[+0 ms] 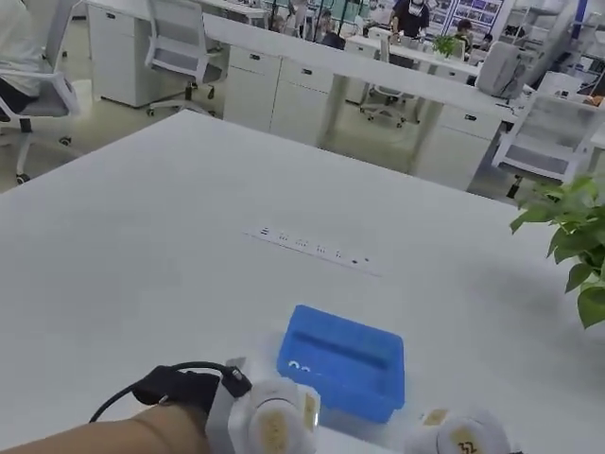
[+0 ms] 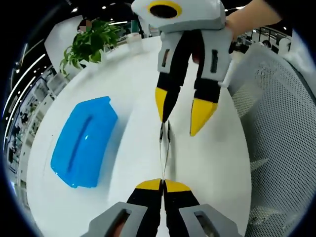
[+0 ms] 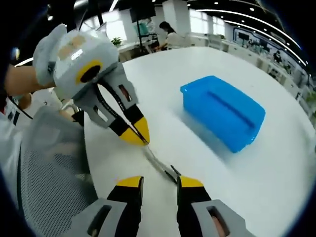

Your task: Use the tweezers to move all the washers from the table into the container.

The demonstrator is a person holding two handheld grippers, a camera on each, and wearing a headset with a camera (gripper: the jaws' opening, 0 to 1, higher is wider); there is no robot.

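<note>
Although the task was to carry washers into the blue container (image 3: 232, 131), the step in hand seemed to be an earlier one: getting the tweezers (image 2: 163, 148) into a working grip. They sat on the person's side of the container, just beside its near long wall and low over the white table (image 1: 189, 236). Whether they rested on the table could not be told.

The left gripper (image 2: 162, 185) had its jaws pressed fully together on one end of the tweezers. Facing it along the container's near wall, the right gripper (image 3: 160, 182) stood with its jaws well apart and held nothing. The free end of the tweezers reached the tip of one of its jaws, either touching it or just short of it.

The tweezers' long axis ran from one gripper to the other, roughly parallel to the container's long side. Their two arms seemed to part slightly toward the right gripper, which would put the joined end in the left gripper, but they were too thin in these views to be sure.

The next move probably called for the right gripper to shift sideways until both arms lay between its pads. It would then close softly across them, so that squeezing would work the tweezers. The left gripper would need to hold them steady until that grip was firm.
</note>
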